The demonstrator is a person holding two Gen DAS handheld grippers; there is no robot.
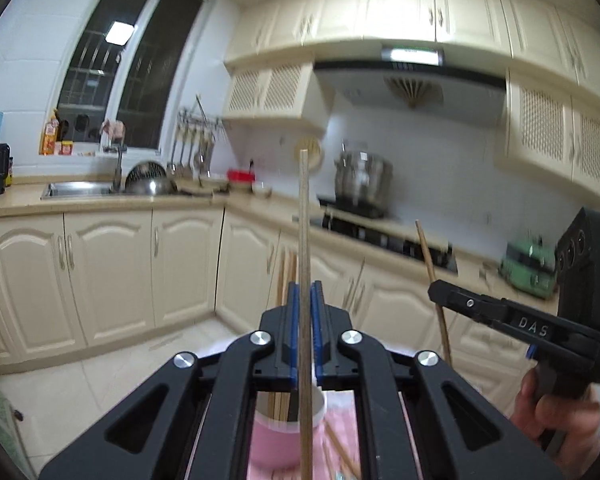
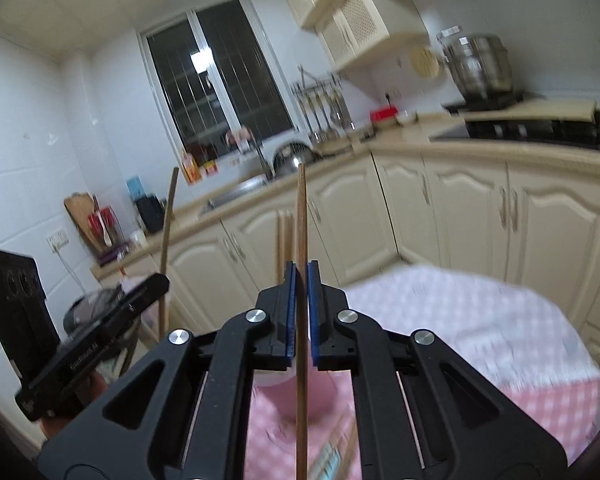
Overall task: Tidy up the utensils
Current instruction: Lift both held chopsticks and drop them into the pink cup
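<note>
Chopstick point(image 1: 305, 240) stands upright, pinched in the left gripper point(image 1: 305, 300), jaws narrow on it, right over the pink cup point(image 1: 284, 436). Right gripper point(image 2: 301, 280) clamps a 2nd chopstick point(image 2: 301, 240) upright above the cup too. More sticks stand inside the cup; loose ones lie just beside it on the pink checked cloth point(image 2: 540, 412). Air above the cup rim open w/ cabinets point(image 1: 112, 272) well apart.

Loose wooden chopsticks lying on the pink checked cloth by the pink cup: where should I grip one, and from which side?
Judging from the blurred view, grip a loose wooden chopstick mid-shaft from above, jaws across its thin width: it lies flat on the pink checked cloth beside the pink cup, so only the top is reachable.
</note>
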